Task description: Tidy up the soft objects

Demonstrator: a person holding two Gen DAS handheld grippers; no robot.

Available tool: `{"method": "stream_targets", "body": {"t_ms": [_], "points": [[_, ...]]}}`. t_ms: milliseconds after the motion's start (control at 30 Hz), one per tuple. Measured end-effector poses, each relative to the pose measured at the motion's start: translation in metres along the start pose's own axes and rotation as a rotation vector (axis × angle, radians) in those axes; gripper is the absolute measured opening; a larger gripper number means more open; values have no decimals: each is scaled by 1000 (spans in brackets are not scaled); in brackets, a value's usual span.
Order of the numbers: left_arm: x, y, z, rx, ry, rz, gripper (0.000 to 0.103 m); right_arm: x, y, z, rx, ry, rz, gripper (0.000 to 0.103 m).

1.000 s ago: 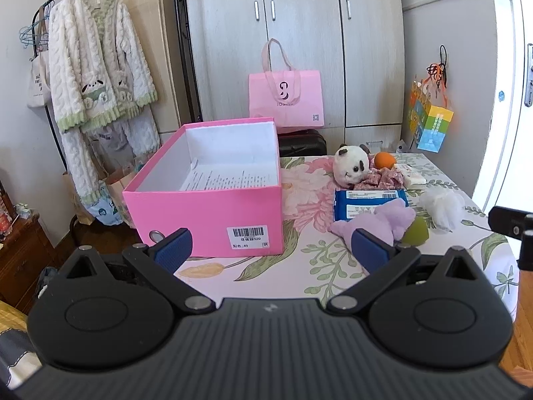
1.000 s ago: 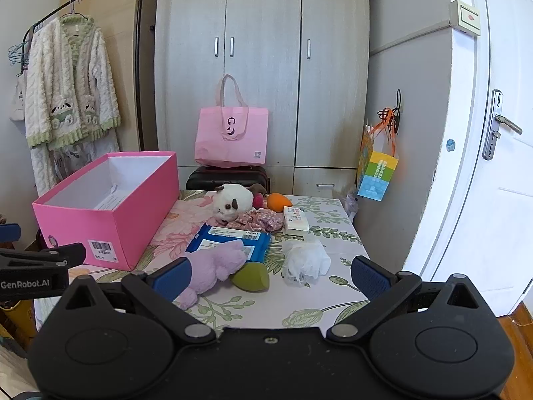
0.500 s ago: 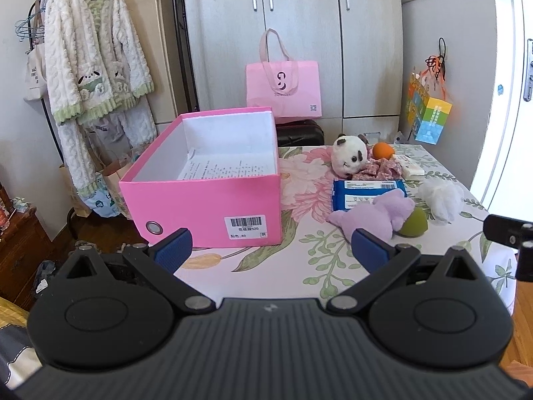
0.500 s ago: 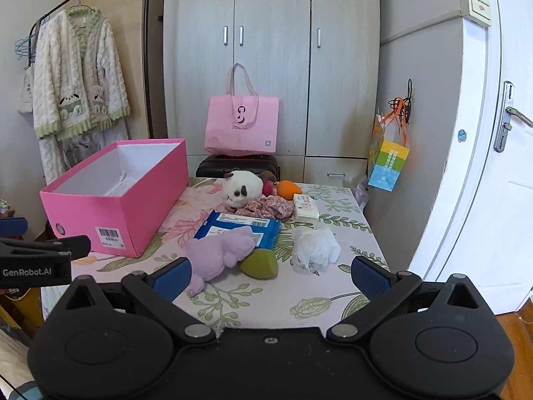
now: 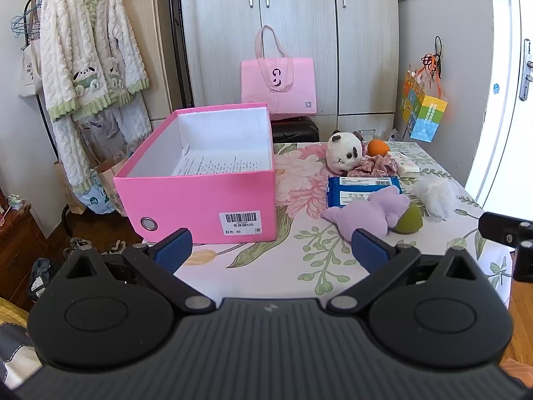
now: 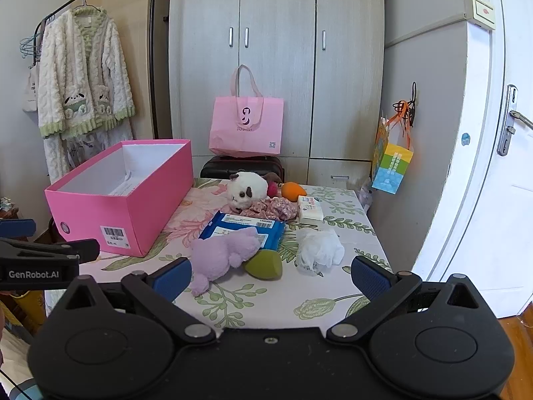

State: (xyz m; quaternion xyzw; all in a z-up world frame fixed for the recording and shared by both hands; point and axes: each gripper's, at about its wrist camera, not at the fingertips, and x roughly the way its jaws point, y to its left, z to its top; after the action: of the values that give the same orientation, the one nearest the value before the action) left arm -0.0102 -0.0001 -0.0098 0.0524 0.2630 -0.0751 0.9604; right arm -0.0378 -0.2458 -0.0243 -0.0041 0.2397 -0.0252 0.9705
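Left gripper point(image 5: 269, 245): fingers spread wide, holding nothing, short of the pink box point(image 5: 206, 186).
Right gripper point(image 6: 271, 275): spread wide, holding nothing.
Pink box: open-topped, on the floral table point(image 5: 299, 266).
Soft objects: purple plush point(image 6: 225, 253), green sponge point(image 6: 265, 264), white puff point(image 6: 319, 250), panda plush point(image 6: 246, 190), all right of the box.

Desk point(image 6: 286, 300) with floral cloth, bearing: open pink box point(image 6: 126, 213) at left; panda plush point(image 6: 246, 190), orange toy point(image 6: 293, 190), floral fabric point(image 6: 273, 208), blue packet point(image 6: 243, 228), purple plush point(image 6: 223, 253), green sponge point(image 6: 265, 264), white puff point(image 6: 319, 250), small white pack point(image 6: 309, 208).
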Motion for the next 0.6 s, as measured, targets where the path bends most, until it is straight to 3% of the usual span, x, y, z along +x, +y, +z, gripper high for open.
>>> {"method": "stream_targets", "body": {"t_ms": [600], "points": [[1,1,1,-4,5,-8,103,0,2,2,-10,3,27,103]]}}
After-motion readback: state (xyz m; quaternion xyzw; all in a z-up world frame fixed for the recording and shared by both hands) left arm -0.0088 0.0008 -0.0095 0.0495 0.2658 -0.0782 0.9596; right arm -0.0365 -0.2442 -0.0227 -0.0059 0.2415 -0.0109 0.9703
